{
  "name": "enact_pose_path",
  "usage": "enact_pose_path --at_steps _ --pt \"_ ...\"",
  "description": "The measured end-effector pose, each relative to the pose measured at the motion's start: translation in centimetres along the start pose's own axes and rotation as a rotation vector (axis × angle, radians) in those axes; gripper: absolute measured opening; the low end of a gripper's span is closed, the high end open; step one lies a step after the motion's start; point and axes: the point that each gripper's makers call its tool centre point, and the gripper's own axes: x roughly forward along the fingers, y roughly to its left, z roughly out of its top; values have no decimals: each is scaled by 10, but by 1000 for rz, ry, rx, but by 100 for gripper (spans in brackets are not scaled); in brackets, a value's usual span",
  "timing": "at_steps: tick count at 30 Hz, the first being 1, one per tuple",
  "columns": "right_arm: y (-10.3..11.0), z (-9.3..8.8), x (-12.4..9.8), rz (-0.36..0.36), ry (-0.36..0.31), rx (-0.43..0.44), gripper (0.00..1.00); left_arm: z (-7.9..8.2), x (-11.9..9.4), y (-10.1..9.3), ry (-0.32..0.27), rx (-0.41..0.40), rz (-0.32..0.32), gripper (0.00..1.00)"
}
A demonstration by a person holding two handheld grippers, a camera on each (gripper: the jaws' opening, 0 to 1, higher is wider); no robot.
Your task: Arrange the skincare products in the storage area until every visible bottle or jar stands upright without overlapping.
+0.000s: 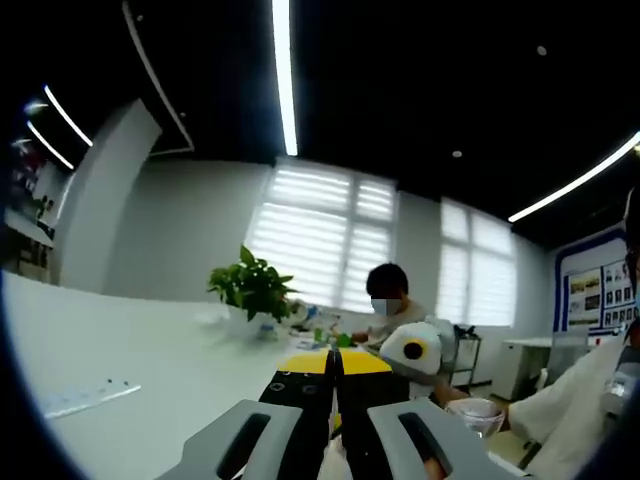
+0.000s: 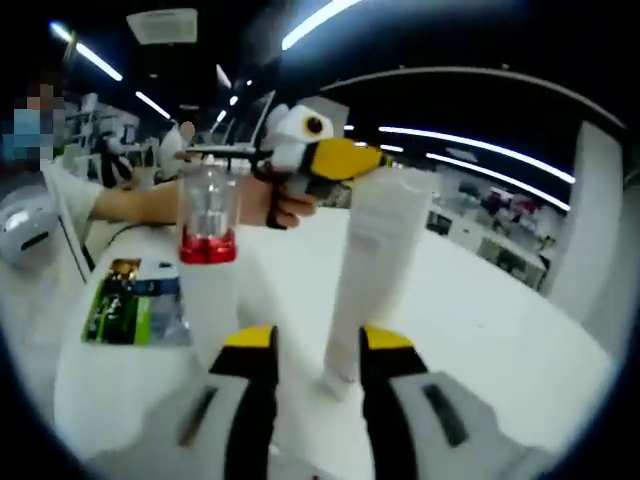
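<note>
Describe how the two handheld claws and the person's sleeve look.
Left claw: grey moulded base with oval slots, black jaws tipped yellow. Right claw: the same grey base, black jaws and yellow tips. Seen from the right gripper view, the left one carries a white and yellow body. The person's sleeve is white.

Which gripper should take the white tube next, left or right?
Right. The right gripper is open with the upright white tube just ahead of its jaws; the left gripper is shut, facing the room.
</note>
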Motion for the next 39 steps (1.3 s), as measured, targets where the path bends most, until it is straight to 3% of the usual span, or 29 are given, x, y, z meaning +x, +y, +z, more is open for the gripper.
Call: enact_pose_path --at_steps 7,11,14,21,24,31,39 --pt "-15 7 -5 -22 -48 45 34 0 -1 0 -12 -1 -2 0" --pt "-32 17 -4 -98 -84 64 57 1 0 -1 -19 10 -2 0" --pt "-39 27 -3 -109 -128 77 64 0 1 -3 -19 7 -8 0" --pt "-28 37 13 19 -191 117 62 -1 6 -8 -22 20 -23 0" --pt "-21 33 19 53 -196 117 56 -1 6 -9 -23 28 -25 0" --pt "-18 19 28 58 -176 128 48 0 5 -7 -28 23 -19 0" --pt "-21 20 29 53 -209 147 44 0 5 -5 -31 19 -13 0"
